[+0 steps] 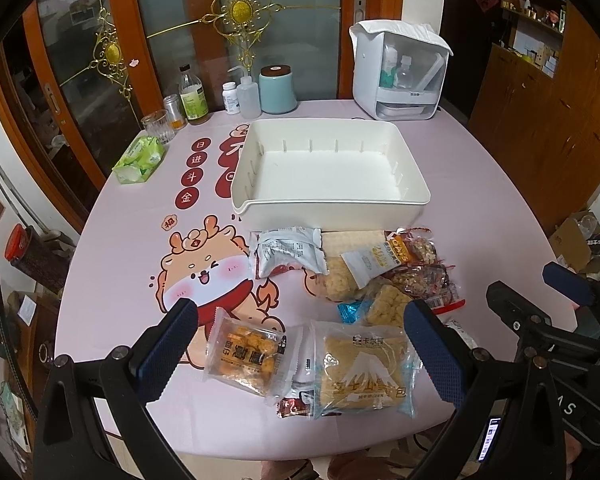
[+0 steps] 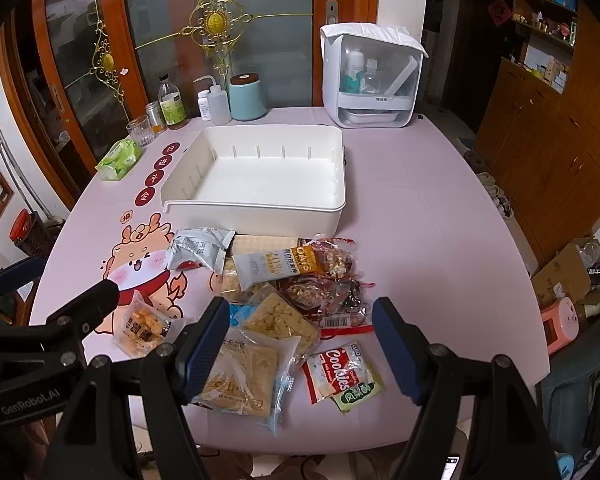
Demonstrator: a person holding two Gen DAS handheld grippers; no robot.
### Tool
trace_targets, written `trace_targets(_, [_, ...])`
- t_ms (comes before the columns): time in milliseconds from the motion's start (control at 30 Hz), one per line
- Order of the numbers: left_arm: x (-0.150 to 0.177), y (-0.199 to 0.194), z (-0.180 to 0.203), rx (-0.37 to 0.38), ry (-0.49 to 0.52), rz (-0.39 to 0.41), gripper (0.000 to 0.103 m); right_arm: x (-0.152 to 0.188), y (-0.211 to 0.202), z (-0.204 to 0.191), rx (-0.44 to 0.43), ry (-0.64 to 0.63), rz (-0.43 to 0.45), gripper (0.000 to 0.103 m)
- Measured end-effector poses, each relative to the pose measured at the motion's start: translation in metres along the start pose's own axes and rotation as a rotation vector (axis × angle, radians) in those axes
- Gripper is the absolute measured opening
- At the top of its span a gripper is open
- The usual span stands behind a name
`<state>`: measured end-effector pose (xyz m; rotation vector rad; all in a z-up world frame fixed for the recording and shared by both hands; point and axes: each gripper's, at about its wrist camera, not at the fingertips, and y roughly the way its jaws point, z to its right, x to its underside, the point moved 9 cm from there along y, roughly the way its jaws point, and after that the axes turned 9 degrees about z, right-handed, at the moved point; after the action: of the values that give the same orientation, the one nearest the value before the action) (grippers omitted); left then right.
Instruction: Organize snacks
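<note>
An empty white bin (image 1: 414, 192) (image 2: 342, 200) sits mid-table. In front of it lies a loose pile of snack packets: a grey pouch (image 1: 286, 252) (image 2: 198, 250), an oats bar (image 1: 380, 260) (image 2: 276, 266), red nut packets (image 1: 428, 276) (image 2: 328, 280), a Fuji bread pack (image 1: 362, 372) (image 2: 240, 376), an orange cracker pack (image 1: 246, 354) (image 2: 142, 330) and a Cookies pack (image 2: 338, 372). My left gripper (image 1: 300, 356) hovers open above the cracker and bread packs. My right gripper (image 2: 300, 344) hangs open over the near pile, holding nothing.
Along the back stand a glass (image 1: 158, 126), bottles (image 1: 194, 98), a teal canister (image 1: 278, 90) and a white dispenser box (image 1: 400, 72). A green tissue pack (image 1: 140, 160) lies at the left. A pink printed cloth (image 1: 480, 216) covers the table; cabinets and boxes flank the right.
</note>
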<state>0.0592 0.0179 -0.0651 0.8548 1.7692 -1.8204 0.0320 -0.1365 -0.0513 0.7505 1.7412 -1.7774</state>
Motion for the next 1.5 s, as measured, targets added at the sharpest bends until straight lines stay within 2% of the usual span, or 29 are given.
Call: trace_targets(1500, [-0.003,-0.006,-0.032,-0.004,0.014,0.010,0.102,-0.002,-0.007,-0.028,-0.019,0.026,0.020,0.074])
